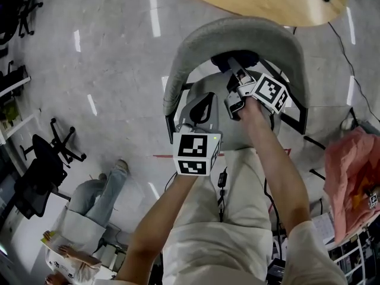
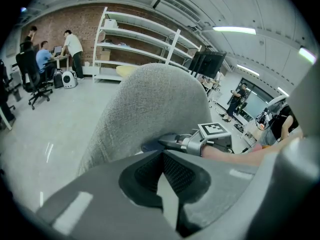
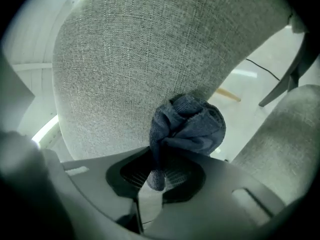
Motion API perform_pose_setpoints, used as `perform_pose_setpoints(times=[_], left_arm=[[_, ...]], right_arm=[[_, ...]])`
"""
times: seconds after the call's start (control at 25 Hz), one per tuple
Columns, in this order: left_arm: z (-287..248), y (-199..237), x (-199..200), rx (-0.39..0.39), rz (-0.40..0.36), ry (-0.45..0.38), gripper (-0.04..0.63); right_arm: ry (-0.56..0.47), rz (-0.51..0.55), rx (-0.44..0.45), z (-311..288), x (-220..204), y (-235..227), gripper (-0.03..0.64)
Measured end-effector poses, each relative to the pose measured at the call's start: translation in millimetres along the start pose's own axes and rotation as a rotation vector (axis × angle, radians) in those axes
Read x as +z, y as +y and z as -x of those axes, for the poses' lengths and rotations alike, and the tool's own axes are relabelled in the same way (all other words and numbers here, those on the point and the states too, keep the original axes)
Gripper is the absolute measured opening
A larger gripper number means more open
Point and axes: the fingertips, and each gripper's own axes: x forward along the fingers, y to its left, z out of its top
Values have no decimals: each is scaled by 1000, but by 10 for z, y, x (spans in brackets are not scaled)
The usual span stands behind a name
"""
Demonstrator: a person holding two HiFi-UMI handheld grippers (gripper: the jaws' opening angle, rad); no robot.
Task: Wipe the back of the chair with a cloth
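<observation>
- One grey chair [image 1: 237, 34] stands with its back just ahead of both tongs.
- One dark blue cloth [image 3: 187, 124], bunched, is pinched in the right tongs [image 3: 155, 176] and touches the back's seat-side face.
- The left tongs [image 2: 162, 176] are closed together on nothing, beside the back's edge.

One grey chair [image 1: 237, 34] fills the upper middle of the head view, and one wooden table [image 1: 261, 2] lies at the top edge. There are two grippers, the left gripper [image 1: 205, 103] and the right gripper [image 1: 236, 71], and one blue cloth [image 3: 187, 126]. One black office chair [image 1: 47, 159] is at the left and one seated person [image 1: 89, 206] at the lower left.
</observation>
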Motion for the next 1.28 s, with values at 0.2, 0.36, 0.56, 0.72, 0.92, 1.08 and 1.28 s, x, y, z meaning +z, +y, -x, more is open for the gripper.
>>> perform_pose_setpoints(times=[0.2, 0.36, 0.56, 0.72, 0.92, 1.08, 1.28], left_arm=[[60, -4, -9, 3, 2, -9, 1], [87, -19, -16, 1, -1, -9, 1], [98, -49, 9, -1, -7, -19, 1], [96, -70, 36, -3, -6, -28, 1], [96, -100, 47, -7, -5, -28, 1], [121, -101, 73, -6, -8, -32, 1], [186, -92, 135, -4, -10, -40, 1]], right_arm=[[-1, 8, 24, 17, 20, 133, 77], [-3, 16, 44, 64, 37, 248, 78], [3, 30, 71, 114, 42, 401, 77], [4, 38, 85, 147, 54, 501, 78], [-8, 30, 125, 178, 83, 655, 78], [-15, 36, 123, 232, 99, 740, 78], [-23, 34, 156, 278, 103, 934, 77]])
